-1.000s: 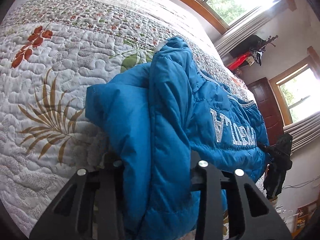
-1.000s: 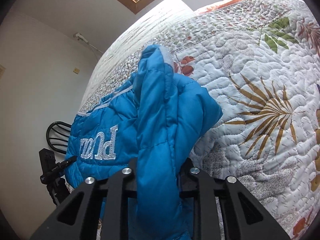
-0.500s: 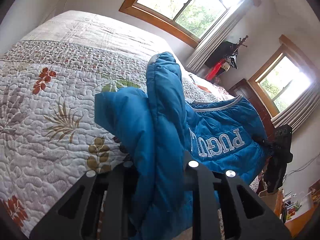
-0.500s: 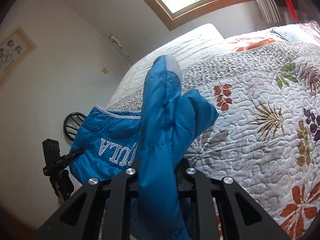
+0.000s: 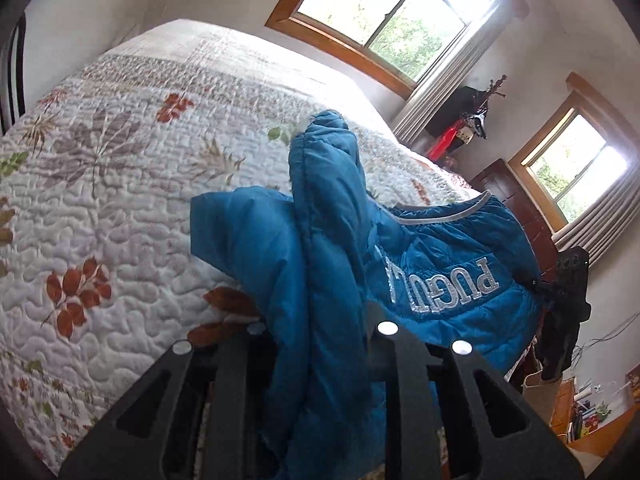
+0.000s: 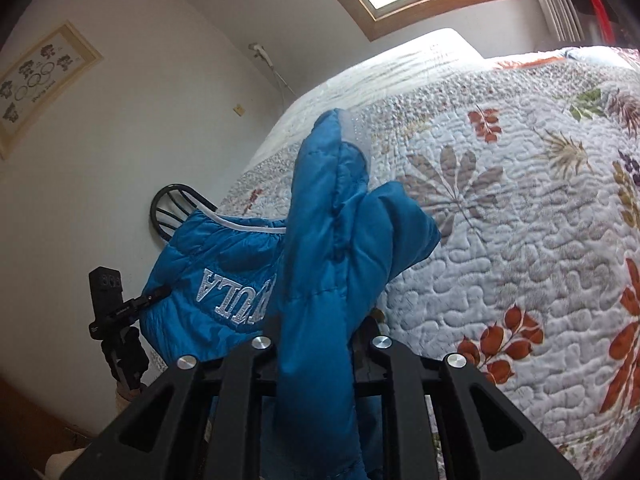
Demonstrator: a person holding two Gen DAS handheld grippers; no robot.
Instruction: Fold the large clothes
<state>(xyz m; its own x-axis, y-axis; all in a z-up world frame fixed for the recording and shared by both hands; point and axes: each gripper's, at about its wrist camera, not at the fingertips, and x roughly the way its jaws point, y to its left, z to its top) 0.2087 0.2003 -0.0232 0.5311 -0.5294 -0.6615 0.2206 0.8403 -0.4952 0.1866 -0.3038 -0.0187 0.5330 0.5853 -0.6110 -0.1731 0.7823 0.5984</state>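
From the left wrist we see our left tool (image 5: 318, 336) with its jaws drawn close on a thick fold of the blue jacket (image 5: 328, 264); the jaws have just been closing, with that fold between them. The jacket rises out of the tool in a bunched ridge and hangs above the quilted bed (image 5: 120, 184), its body stretching off to the right with silver lettering (image 5: 440, 284) across it. There, at the jacket's far edge, we make out the other tool (image 5: 568, 300), dark against the wall. Two windows (image 5: 384, 12) sit behind the bed. From the right wrist we see our right tool (image 6: 320, 344) pinched the same way on another fold of the jacket (image 6: 332, 248), which stands up over the bed (image 6: 520, 220). The lettered body (image 6: 232, 296) spreads to the left, reaching the left tool (image 6: 116, 304). A framed picture (image 6: 40, 80) hangs on the wall.
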